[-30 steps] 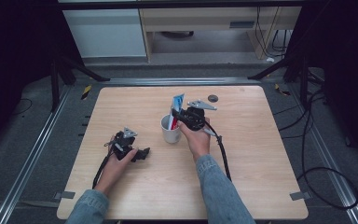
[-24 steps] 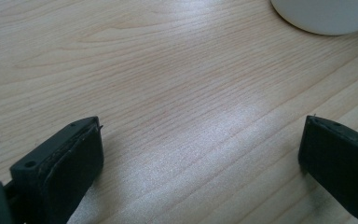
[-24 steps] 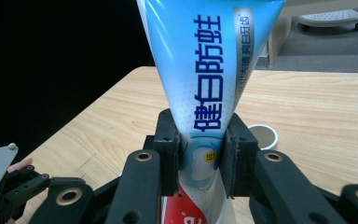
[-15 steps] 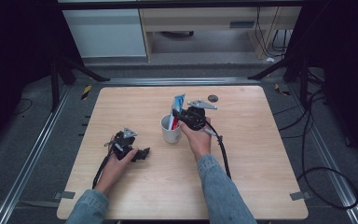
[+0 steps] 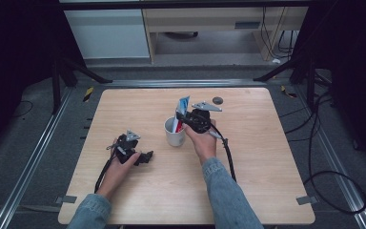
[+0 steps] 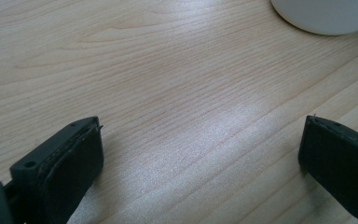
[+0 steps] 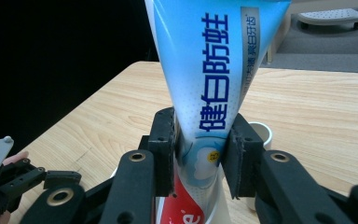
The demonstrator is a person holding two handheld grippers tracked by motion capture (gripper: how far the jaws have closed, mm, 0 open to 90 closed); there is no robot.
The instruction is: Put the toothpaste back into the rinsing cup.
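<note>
A blue, white and red toothpaste tube (image 5: 181,110) (image 7: 214,70) stands upright with its lower end inside a white cup (image 5: 174,133) near the table's middle. My right gripper (image 5: 185,119) (image 7: 198,156) is shut on the tube, its jaws pressing both sides just above the cup's rim (image 7: 262,129). My left gripper (image 5: 145,156) (image 6: 200,154) rests low on the wood to the left of the cup, open with nothing between its jaws. The cup's base (image 6: 324,16) shows at the top of the left gripper view.
The wooden table (image 5: 124,109) sits on a metal frame. A small dark round disc (image 5: 217,100) lies near the far edge, behind my right gripper. Cables trail on the floor at right. The left gripper (image 7: 9,179) shows at the lower left of the right gripper view.
</note>
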